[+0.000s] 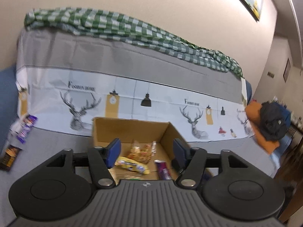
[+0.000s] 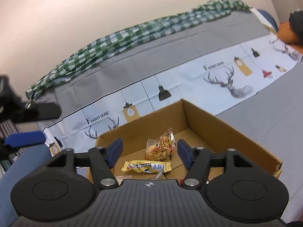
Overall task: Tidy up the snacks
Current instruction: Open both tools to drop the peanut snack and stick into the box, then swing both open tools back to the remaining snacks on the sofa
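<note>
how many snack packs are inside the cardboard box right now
3 show in the cardboard box: a clear cracker bag mid-floor, a yellow wrapper nearer the camera, and a purple pack beside it. The grippers may hide others.

We saw soft, even indoor light with faint shadows; fisheye bending curved the edges, and motion blur smeared the left-wrist view.

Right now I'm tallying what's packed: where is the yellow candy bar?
In the cardboard box, on its floor, just in front of the clear cracker bag: the yellow candy bar.
</note>
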A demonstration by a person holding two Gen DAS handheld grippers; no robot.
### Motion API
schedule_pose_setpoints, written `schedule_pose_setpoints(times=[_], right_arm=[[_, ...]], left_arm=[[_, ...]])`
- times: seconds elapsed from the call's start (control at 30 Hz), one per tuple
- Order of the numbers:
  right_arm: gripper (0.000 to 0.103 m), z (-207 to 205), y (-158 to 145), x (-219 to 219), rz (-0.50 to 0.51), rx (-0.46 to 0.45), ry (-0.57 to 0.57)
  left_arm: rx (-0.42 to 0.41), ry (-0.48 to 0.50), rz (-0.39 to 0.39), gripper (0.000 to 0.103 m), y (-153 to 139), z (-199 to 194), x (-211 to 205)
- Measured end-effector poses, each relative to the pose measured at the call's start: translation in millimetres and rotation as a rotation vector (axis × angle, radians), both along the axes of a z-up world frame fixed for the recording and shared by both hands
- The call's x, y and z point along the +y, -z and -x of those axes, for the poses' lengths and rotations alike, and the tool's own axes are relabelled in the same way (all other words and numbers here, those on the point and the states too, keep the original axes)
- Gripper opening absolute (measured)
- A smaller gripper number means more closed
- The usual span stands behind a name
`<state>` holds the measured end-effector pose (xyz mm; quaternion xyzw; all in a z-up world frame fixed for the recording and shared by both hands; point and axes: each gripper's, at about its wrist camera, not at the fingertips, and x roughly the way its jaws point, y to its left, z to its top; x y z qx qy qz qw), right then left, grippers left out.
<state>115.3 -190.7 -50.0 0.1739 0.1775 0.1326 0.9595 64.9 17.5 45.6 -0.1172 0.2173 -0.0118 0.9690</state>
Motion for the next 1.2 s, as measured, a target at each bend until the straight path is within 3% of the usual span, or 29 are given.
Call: schedule_pose_setpoints(times=[0.07,0.3,0.37,0.5,0.57,0.7,0.9,0.97,1.03,1.1,1.17,1.2], right_arm=[[0.077,9,-2,2,0.014,-0.05,0.012],[0.098,46,-5,14,0.053,-0.226,0.015],[0.099,53,-4,19,0.092,-0.238,0.0],[0.099,60,0,30,0.136,-0.219,-0.086],[0.099,63,3,36,0.162,-0.204,-0.121],[0.099,69,10,51,0.219,-0.182,-0.16],[0.098,73,19,70,0.271,-0.14,-0.208],[0.096,73,20,73,0.28,-0.128,-0.226],[0.093,72,20,75,0.279,-0.109,-0.243],[0.084,71,20,75,0.266,-0.083,-0.254],[0.063,70,17,72,0.242,-0.058,-0.262],[0.058,69,15,70,0.232,-0.05,-0.267]], left_arm=[[-0.018,0.009,-0.026,0.089,3,19,4],[-0.005,0.003,-0.096,0.093,23,80,28],[-0.009,0.009,-0.115,0.102,32,93,36],[0.004,-0.037,-0.171,0.102,66,112,50],[0.026,-0.059,-0.145,0.102,87,118,60],[0.093,-0.071,-0.077,0.101,111,119,75],[0.087,-0.09,-0.003,0.071,114,117,95],[0.081,-0.095,0.022,0.062,113,117,100],[0.065,-0.104,0.03,0.062,111,119,103],[0.051,-0.101,0.039,0.062,108,118,106],[0.035,-0.114,0.036,0.06,102,115,110],[0.026,-0.136,0.028,0.06,98,111,113]])
